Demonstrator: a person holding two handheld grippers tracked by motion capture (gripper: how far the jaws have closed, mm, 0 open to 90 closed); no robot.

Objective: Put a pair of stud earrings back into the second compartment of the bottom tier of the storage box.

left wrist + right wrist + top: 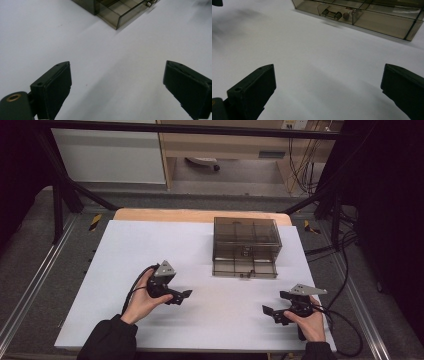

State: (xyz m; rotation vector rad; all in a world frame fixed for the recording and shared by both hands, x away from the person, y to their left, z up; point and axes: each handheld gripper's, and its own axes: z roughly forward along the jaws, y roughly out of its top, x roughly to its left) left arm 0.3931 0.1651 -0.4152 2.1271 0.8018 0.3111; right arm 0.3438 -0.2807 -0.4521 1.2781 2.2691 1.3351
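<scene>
White table [150, 250] carries a smoky box [245, 247]; left gripper [181, 296] and right gripper [272, 312] rest low, jaws spread wide.

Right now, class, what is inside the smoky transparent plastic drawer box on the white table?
The smoky transparent plastic drawer box shows divided compartments; its pulled-out drawer holds small metal items and one round thing. The tinted walls blur anything deeper.

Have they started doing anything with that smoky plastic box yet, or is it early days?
Early days, it seems. The smoky transparent plastic drawer box has its lower drawer pulled out, with small items inside. Both the left gripper and right gripper are open, holding nothing, over the white table. What's left is unclear.
</scene>
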